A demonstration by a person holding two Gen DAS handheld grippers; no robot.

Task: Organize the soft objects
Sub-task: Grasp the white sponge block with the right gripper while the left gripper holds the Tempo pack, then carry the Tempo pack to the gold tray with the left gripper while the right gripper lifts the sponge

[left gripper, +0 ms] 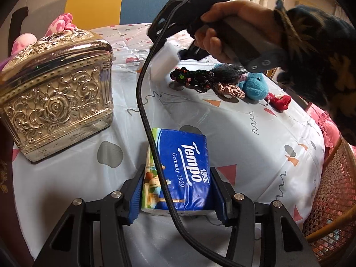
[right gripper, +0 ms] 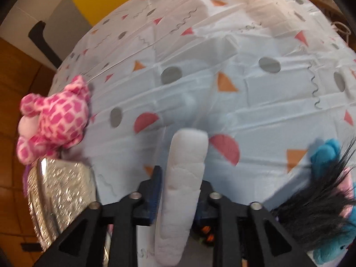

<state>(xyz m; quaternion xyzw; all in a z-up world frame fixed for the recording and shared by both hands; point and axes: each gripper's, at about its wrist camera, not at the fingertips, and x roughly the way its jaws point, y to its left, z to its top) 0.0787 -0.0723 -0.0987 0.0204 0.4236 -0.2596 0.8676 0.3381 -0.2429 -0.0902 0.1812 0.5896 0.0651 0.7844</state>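
- Your left gripper (left gripper: 178,197) is clamped on a blue plastic-wrapped Tempo tissue pack (left gripper: 184,173); both blue pads press its long sides, and the pack lies flat on the white patterned tablecloth (left gripper: 255,146).
- Your right gripper (right gripper: 178,191) holds a white folded wad of soft tissue (right gripper: 184,178) upright between its jaws. The pads appear to press the wad on both sides, though the right wrist view is blurred, so the contact on the far pad is not certain.
- In the left wrist view, your right hand (left gripper: 222,35) grips the black handle of that gripper above the cloth, with a black braided cable (left gripper: 144,102) hanging from it across the pack.
- An ornate gold embossed metal tissue box (left gripper: 57,98) stands on the cloth to the left of the pack, apart from it.
- A pink-and-white checked plush toy (right gripper: 53,122) sits behind the gold box, touching its far edge.
- At the far right of the cloth lie a dark braided hairpiece with black hair (left gripper: 200,77), a bronze satin scrunchie (left gripper: 231,91), a blue plush toy (left gripper: 253,86) and a small red soft item (left gripper: 280,101), close together in a row.
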